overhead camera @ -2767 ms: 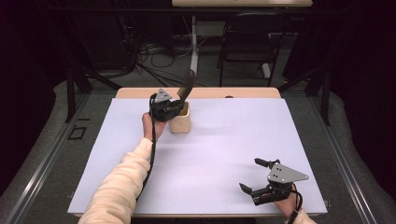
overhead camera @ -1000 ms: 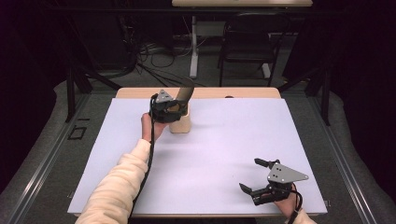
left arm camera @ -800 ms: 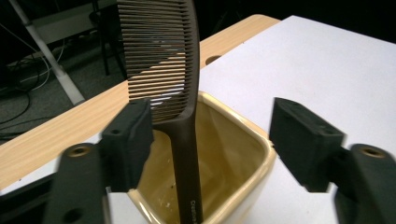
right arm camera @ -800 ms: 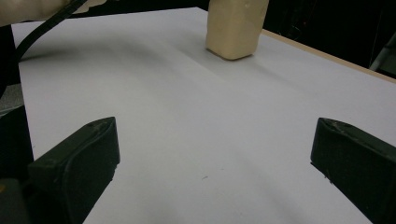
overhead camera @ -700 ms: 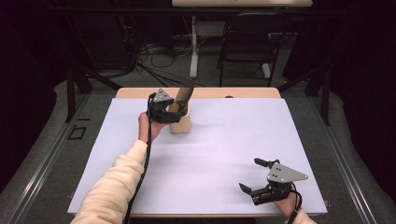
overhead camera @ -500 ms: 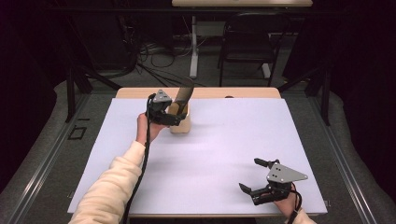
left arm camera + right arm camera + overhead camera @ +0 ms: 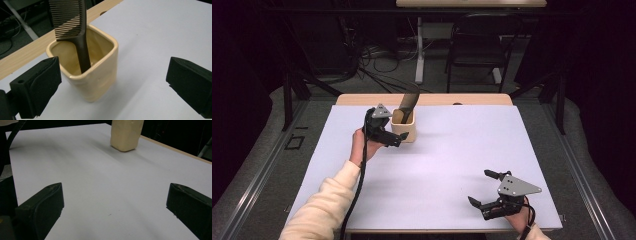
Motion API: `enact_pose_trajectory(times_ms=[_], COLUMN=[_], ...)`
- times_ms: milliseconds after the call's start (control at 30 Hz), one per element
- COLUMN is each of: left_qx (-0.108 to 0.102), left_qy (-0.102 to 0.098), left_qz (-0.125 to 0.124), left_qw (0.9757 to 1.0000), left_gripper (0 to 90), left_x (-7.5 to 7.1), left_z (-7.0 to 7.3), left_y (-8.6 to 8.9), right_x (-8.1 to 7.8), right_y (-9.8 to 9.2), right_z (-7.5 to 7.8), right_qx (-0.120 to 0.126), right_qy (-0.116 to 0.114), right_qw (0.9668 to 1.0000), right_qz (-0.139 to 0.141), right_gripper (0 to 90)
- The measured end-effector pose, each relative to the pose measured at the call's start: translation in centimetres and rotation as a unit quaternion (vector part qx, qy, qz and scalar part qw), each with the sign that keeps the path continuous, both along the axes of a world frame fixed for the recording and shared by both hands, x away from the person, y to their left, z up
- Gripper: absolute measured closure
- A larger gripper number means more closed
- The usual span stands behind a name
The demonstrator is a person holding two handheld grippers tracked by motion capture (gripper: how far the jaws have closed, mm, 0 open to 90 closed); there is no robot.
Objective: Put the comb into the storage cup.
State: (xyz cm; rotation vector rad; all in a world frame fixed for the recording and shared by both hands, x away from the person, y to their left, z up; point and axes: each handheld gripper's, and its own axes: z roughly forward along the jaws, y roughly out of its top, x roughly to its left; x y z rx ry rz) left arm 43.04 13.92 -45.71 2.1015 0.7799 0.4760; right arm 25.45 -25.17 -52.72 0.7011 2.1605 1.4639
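Near the far edge: your cup [image 7: 404,127] stands on the white sheet [image 7: 452,165], close to the bare wood strip [image 7: 362,99] at the back of the table.
Comb: a dark comb [image 7: 407,104] stands in the cup, handle down, teeth up, and it leans to the back right in the high view. In the left gripper view the comb [image 7: 72,30] rests against the near rim of the cup [image 7: 100,72].
Left gripper: your left gripper [image 7: 393,140] sits just left of the cup. Its jaws have just been opening and now stand wide. Nothing is between them. In the left gripper view the cup sits a little ahead of the jaws, nearer the left one.
Right gripper: your right gripper [image 7: 484,189] waits near the front right corner of the sheet, jaws wide and holding nothing.
Room to move: the sheet between the cup and your right gripper is wide and flat. In the right gripper view the cup [image 7: 126,133] stands far off across the sheet.
Edges: your right hand is close to the front edge.
Change: a moment ago your left gripper was right at the cup by the comb. Now it is pulled back toward you and to the left, and the comb stands in the cup by itself. Your right gripper stays where it was.
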Motion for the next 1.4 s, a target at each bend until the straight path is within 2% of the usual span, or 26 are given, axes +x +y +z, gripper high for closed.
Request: enact_pose_trajectory(times_ms=[267,600,733,1000,1400], left_qx=[0.011,0.013,0.006,0.009,0.004], left_qy=[-0.001,0.005,0.006,0.003,-0.005], left_qz=[-0.004,-0.002,0.002,0.004,0.014], left_qw=[0.9999,0.9999,1.0000,0.9999,0.9999], left_gripper=[0.0,0.0,0.0,0.0,0.0], left_x=[-1.7,-3.4,-4.0,-5.4,-7.8], left_z=[-0.1,-0.7,-0.9,-1.6,-2.8], left_y=[0.7,1.3,1.6,1.8,2.8], right_x=[0.0,0.0,-0.1,-0.1,-0.1], right_y=[0.0,0.0,0.0,0.0,0.0], right_z=[0.0,0.0,0.0,0.0,0.1], right_qx=[-0.003,-0.004,-0.003,-0.002,-0.002], right_qy=[0.002,0.002,0.001,0.002,0.002], right_qw=[1.0000,1.0000,1.0000,1.0000,1.0000], right_qz=[0.000,0.000,0.000,0.001,0.002], right_gripper=[0.8,0.8,0.8,0.8,0.8])
